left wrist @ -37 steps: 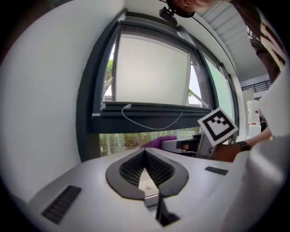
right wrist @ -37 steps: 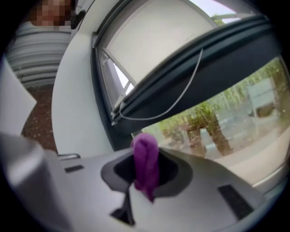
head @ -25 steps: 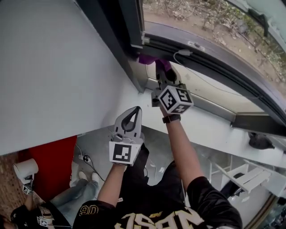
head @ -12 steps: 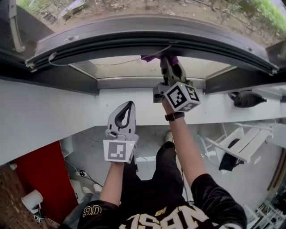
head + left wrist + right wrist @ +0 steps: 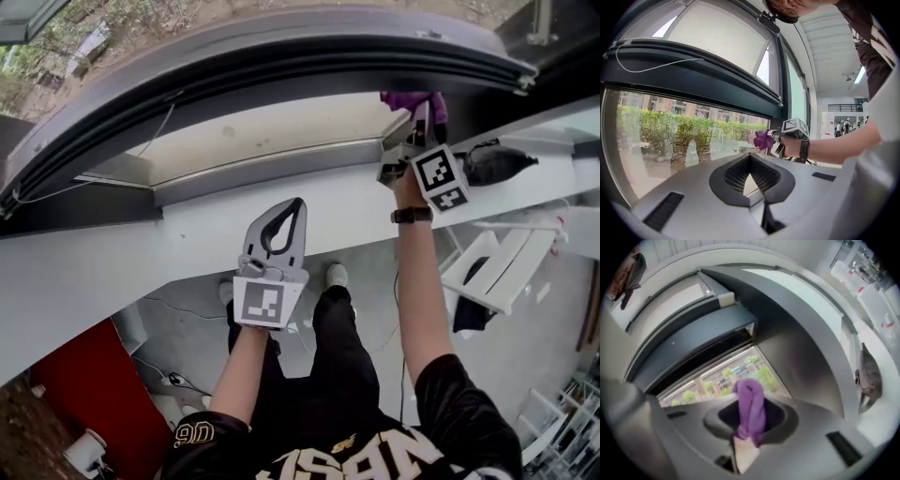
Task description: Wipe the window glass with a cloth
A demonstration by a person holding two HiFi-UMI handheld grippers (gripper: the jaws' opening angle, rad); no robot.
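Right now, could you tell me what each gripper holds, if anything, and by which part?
The right gripper clamps a bunched purple cloth by one end; the left gripper, jaws together, holds nothing.

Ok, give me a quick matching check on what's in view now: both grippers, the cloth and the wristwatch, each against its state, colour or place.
Things:
1. left gripper
2. right gripper
3. cloth
4. wristwatch

State, colour or place:
A. purple
B. strapped on just behind the right gripper
C. fingers shut, nothing between them
D. fingers shut on the cloth

Pairs: 1-C, 2-D, 3-A, 4-B.
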